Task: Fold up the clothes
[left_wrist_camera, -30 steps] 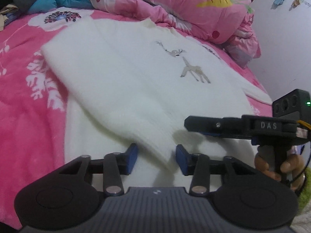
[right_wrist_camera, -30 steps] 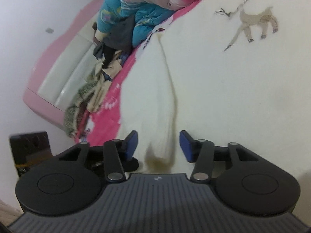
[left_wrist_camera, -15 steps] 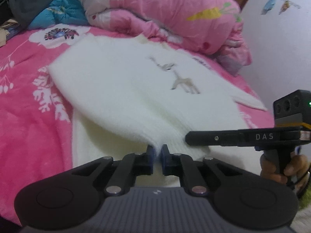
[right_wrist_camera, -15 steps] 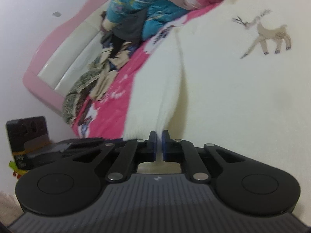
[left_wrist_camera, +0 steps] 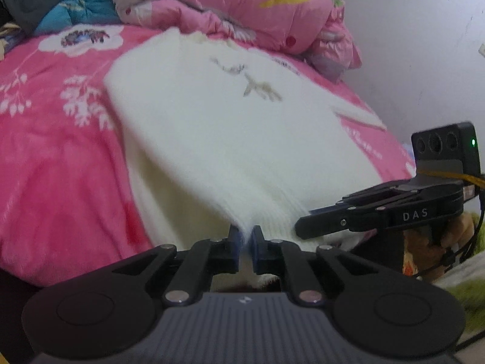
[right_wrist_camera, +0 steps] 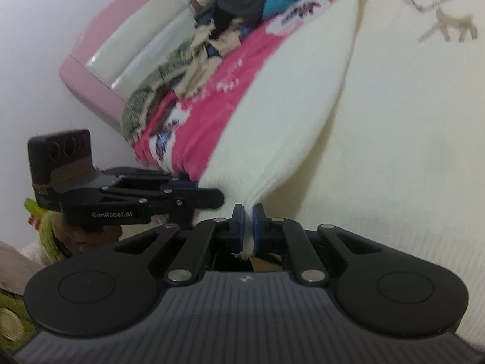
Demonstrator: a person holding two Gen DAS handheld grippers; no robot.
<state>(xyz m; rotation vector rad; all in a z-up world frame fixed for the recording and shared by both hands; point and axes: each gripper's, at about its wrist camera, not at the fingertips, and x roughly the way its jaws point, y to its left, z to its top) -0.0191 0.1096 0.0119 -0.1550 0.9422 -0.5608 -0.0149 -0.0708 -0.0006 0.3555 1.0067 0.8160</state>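
Both claws, left claw (left_wrist_camera: 246,244) and right claw (right_wrist_camera: 248,227), pinched the soft, floppy white sweater's (left_wrist_camera: 212,127) ribbed hem at six o'clock, a sensible hold.

black left gripper (left_wrist_camera: 245,236), blue fingers (left_wrist_camera: 234,239), silver screws, ribbed grey housing.

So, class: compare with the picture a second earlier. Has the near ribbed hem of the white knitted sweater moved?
Yes. The ribbed hem has lifted off the pink bedspread towards the camera, pinched in the jaws of the left gripper and right gripper.
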